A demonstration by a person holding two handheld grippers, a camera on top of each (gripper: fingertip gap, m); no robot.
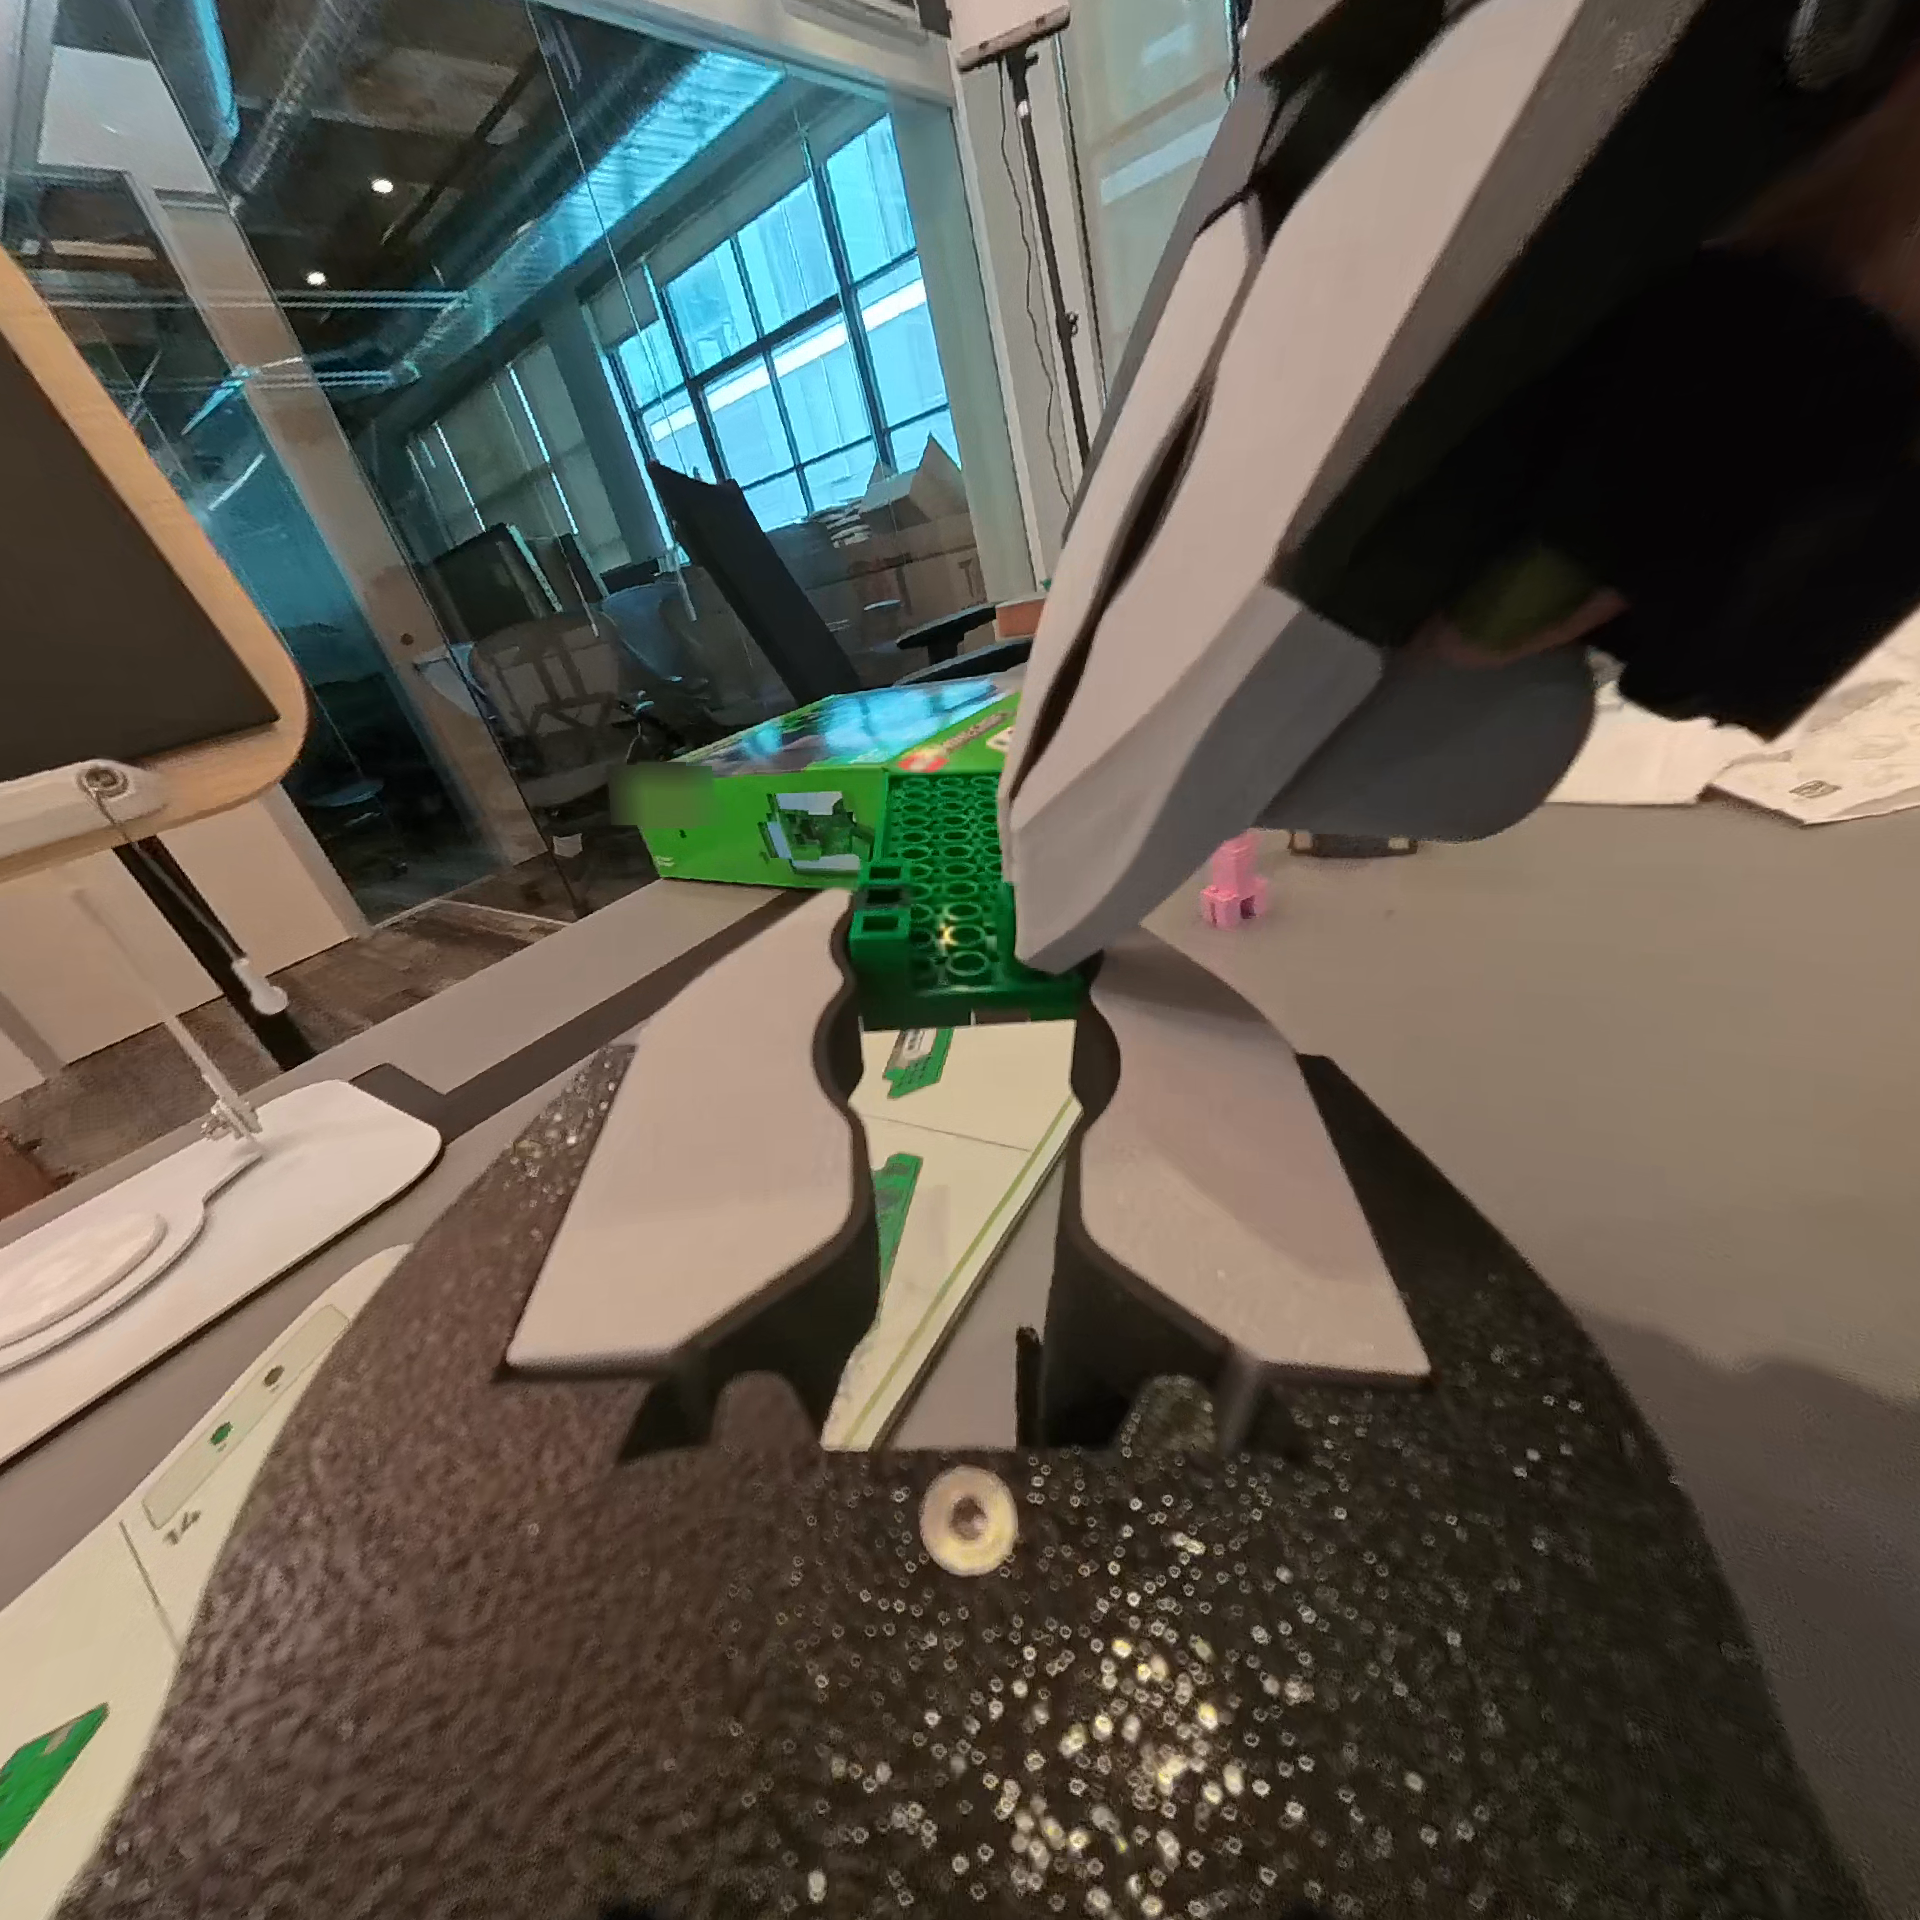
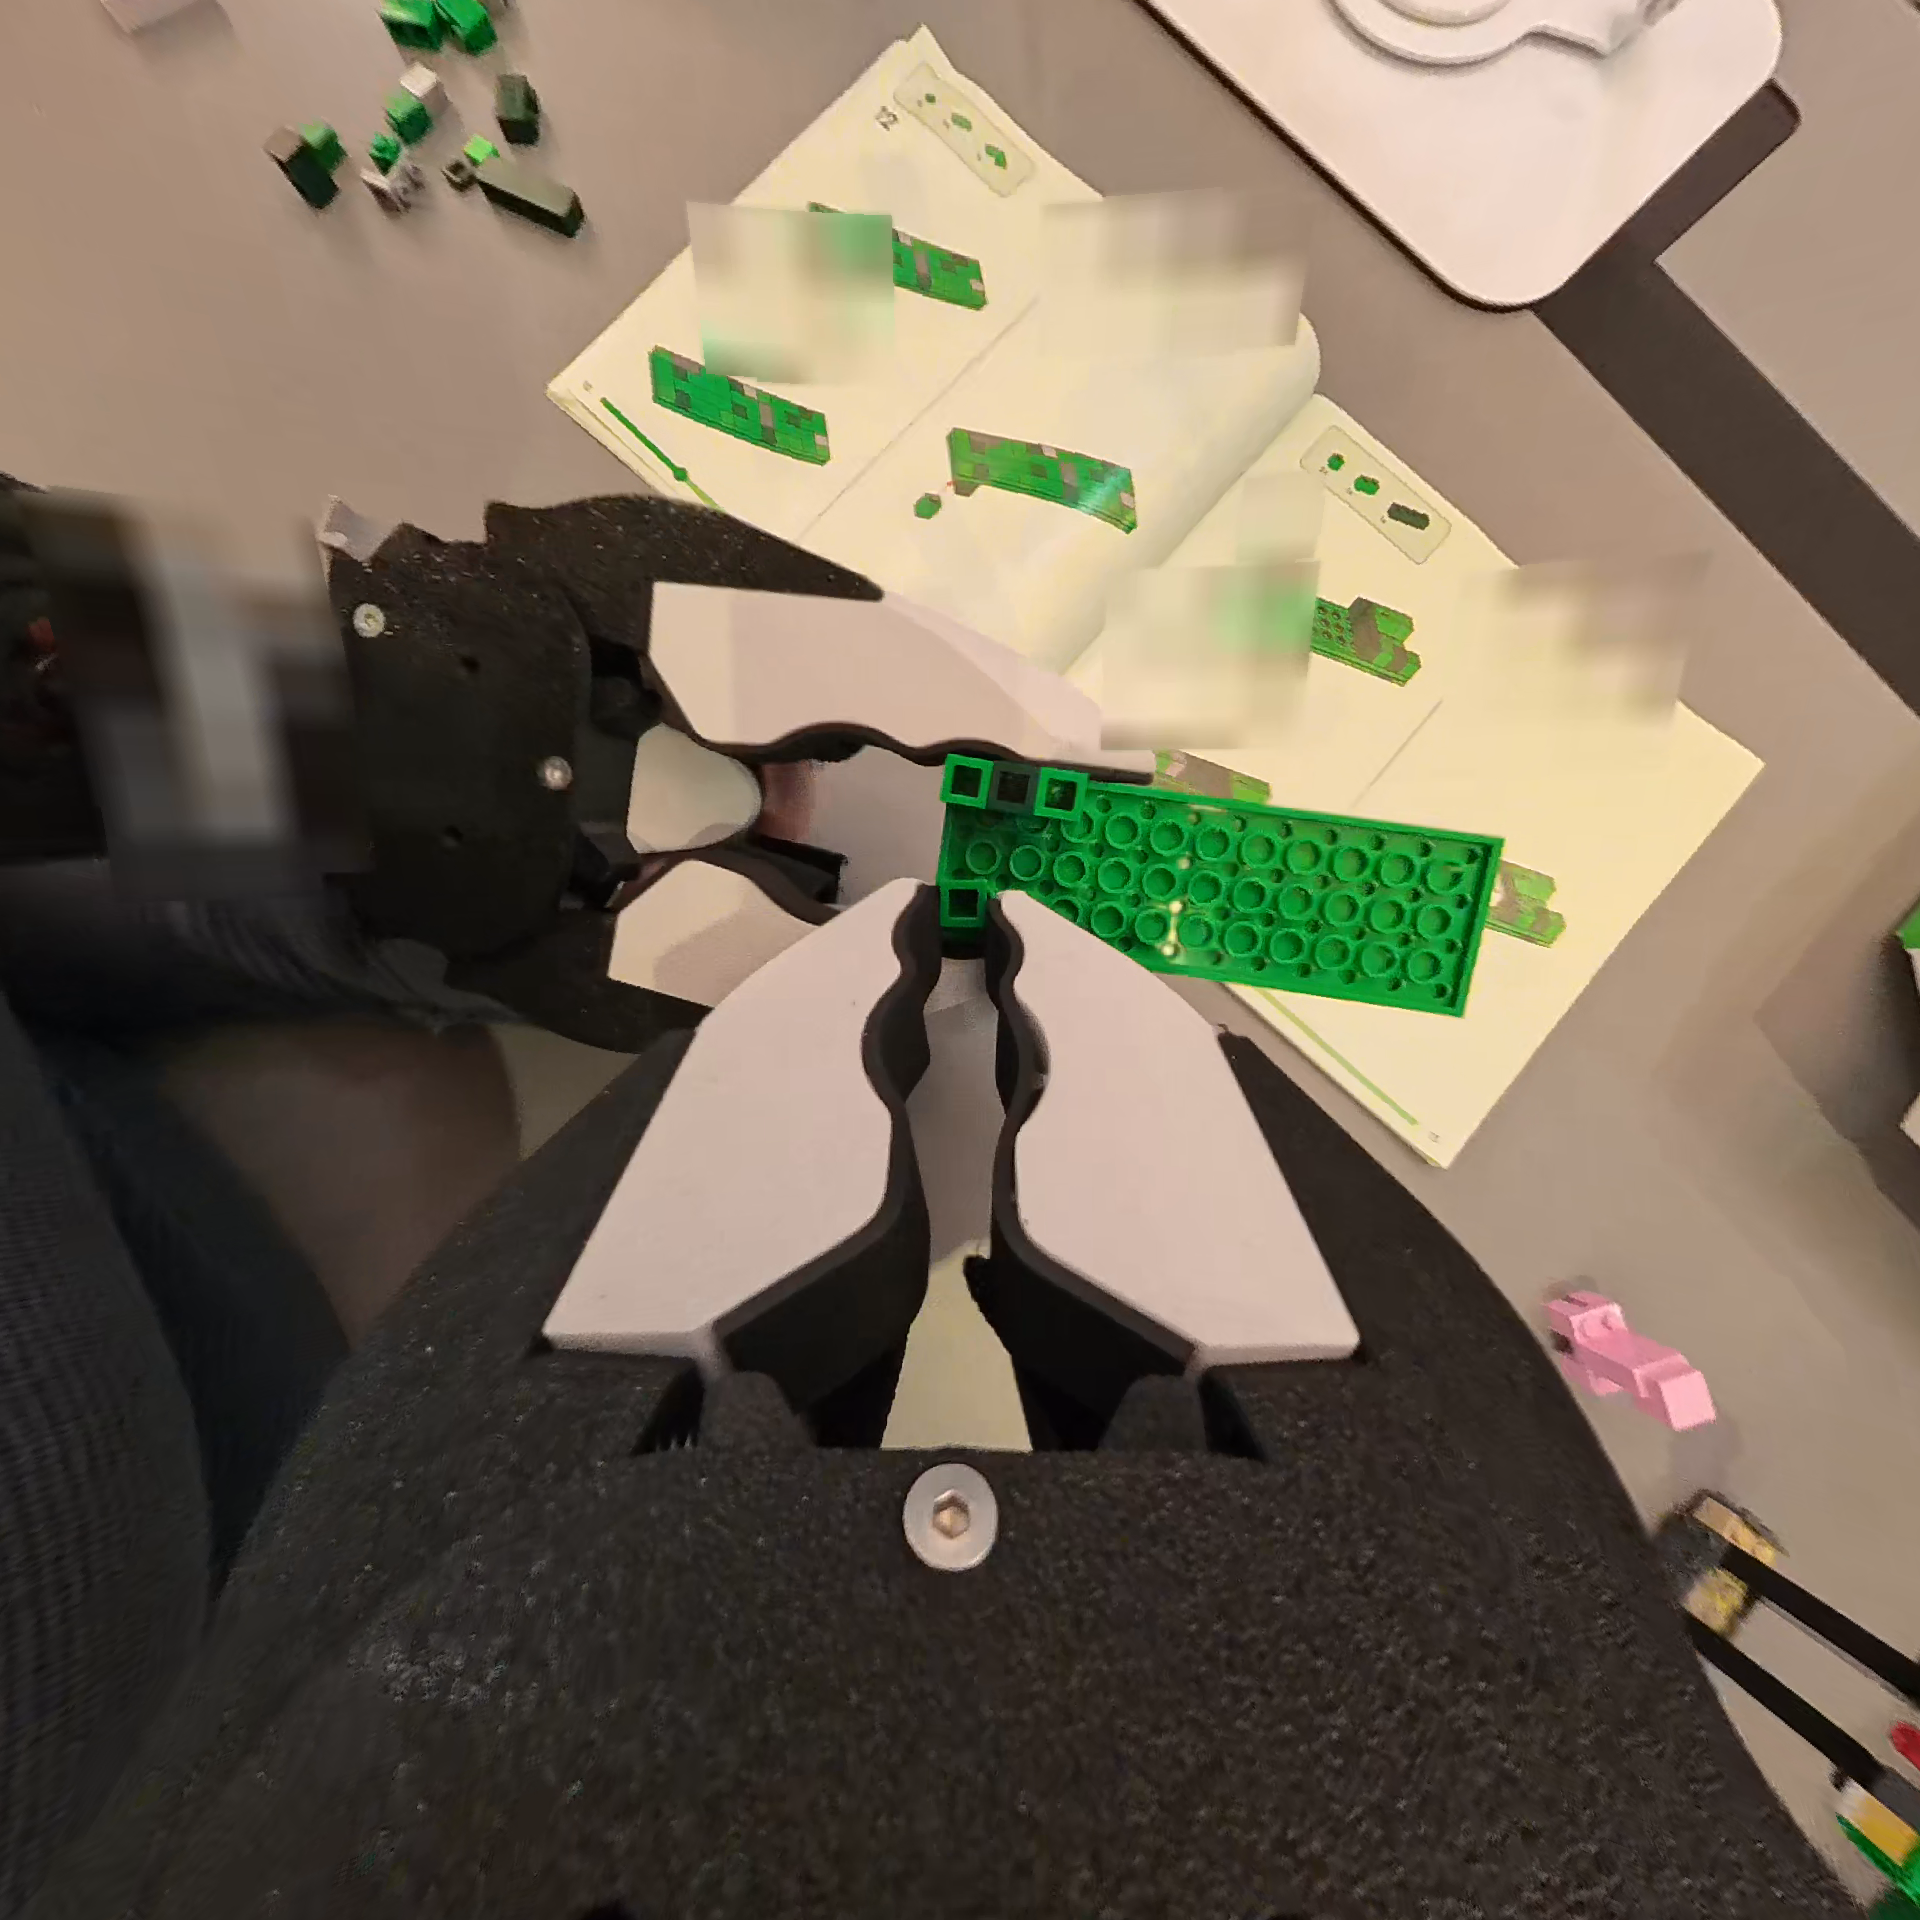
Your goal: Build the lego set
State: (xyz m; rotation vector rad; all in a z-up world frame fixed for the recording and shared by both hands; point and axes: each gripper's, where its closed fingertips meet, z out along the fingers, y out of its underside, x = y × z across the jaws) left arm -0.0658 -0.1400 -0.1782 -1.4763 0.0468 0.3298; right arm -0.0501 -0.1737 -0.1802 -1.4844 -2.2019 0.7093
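A long green Lego plate (image 2: pixel 1247 894) is held in the air over the open booklet, its underside facing the right wrist view. My left gripper (image 2: pixel 914 831) is shut on the plate's near end across its width; in the left wrist view the left gripper (image 1: pixel 966 966) shows the plate (image 1: pixel 945 831) wedged between its tips. My right gripper (image 2: pixel 961 914) is shut on a small green brick (image 2: pixel 963 904) at the plate's corner. It enters the left wrist view from the upper right (image 1: pixel 1039 935). Three small hollow bricks (image 2: pixel 1013 790) line the plate's opposite edge.
An instruction booklet (image 2: pixel 1039 416) lies open on the grey table (image 2: pixel 312 364). Several loose green and grey bricks (image 2: pixel 416 135) lie at the far left. A pink figure (image 2: pixel 1621 1351) lies to the right. A green box (image 1: pixel 769 810) and a white stand base (image 2: pixel 1507 156) sit at the table's edge. Both grippers' tips are close together, under 4 cm apart. My left tips are roughly 20 centimetres from the pink figure (image 2: pixel 1621 1351). Seen from the left wrist view (image 1: pixel 1228 877) as well.
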